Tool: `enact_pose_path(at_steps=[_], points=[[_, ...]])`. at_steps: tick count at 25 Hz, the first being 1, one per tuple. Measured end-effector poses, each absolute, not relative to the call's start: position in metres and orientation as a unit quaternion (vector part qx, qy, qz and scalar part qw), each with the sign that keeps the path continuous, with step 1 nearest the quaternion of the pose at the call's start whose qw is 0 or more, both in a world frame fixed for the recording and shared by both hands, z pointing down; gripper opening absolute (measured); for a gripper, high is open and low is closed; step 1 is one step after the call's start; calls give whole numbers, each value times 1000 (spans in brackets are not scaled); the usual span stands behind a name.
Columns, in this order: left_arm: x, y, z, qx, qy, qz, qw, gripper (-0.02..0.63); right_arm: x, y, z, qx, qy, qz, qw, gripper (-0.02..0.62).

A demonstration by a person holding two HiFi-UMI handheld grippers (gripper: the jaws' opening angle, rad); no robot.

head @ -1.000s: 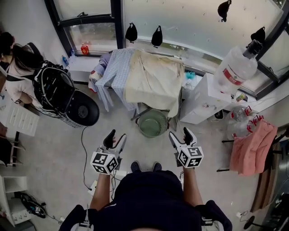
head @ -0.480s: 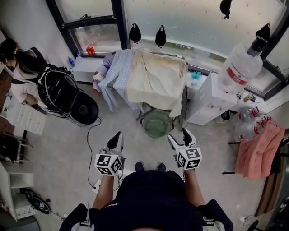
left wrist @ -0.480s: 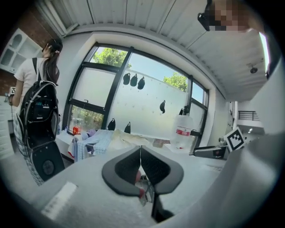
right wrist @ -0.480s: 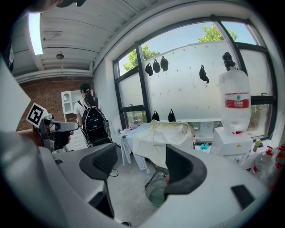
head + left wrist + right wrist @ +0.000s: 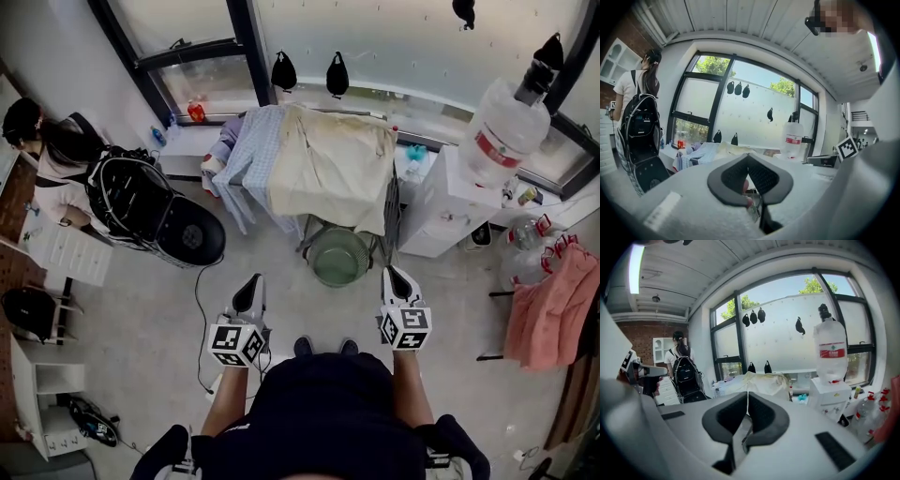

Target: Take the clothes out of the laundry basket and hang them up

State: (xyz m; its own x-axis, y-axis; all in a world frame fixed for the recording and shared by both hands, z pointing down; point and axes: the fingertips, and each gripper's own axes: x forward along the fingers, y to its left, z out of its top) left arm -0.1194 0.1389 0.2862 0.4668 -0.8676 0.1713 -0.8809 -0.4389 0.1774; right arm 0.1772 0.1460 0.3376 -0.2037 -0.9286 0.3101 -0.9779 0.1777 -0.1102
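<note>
A round green laundry basket (image 5: 338,256) stands on the floor under a drying rack, and I cannot tell what is in it. The rack carries a cream cloth (image 5: 330,169) and a pale blue shirt (image 5: 253,161). My left gripper (image 5: 249,292) hangs level in front of me, left of the basket and apart from it. Its jaws have just been closing and are shut with nothing between them (image 5: 747,158). My right gripper (image 5: 397,279) is right of the basket. Its jaws have just been closing too and are shut on nothing (image 5: 747,397).
A person (image 5: 47,159) with a black backpack (image 5: 131,192) stands at the left. A white water dispenser (image 5: 450,211) with a large bottle (image 5: 502,141) is at the right, beside pink cloth (image 5: 553,309) on a stand. A cable (image 5: 199,319) trails over the floor.
Both grippers went from open to shut, the left first and the right after it, with nothing taken hold of. Both hands shifted slightly in front of me.
</note>
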Motion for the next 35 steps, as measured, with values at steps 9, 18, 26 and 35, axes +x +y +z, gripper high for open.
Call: enact_pose_path(at_steps=[9,18,26,35], points=[[-124,142,295,834,-537,39,123,25,188,156,340,638,-752,141,94,2],[-112,141,312,832,-535,70,133,25,194,155,337,634,-755,138,96,2],[-125,150,310,814,-556,41,165,25,190,162,339,629,-758,143,94,2],[-132,155,336,803,-558,81,194,25,181,168,338,624,-761,142,106,2]])
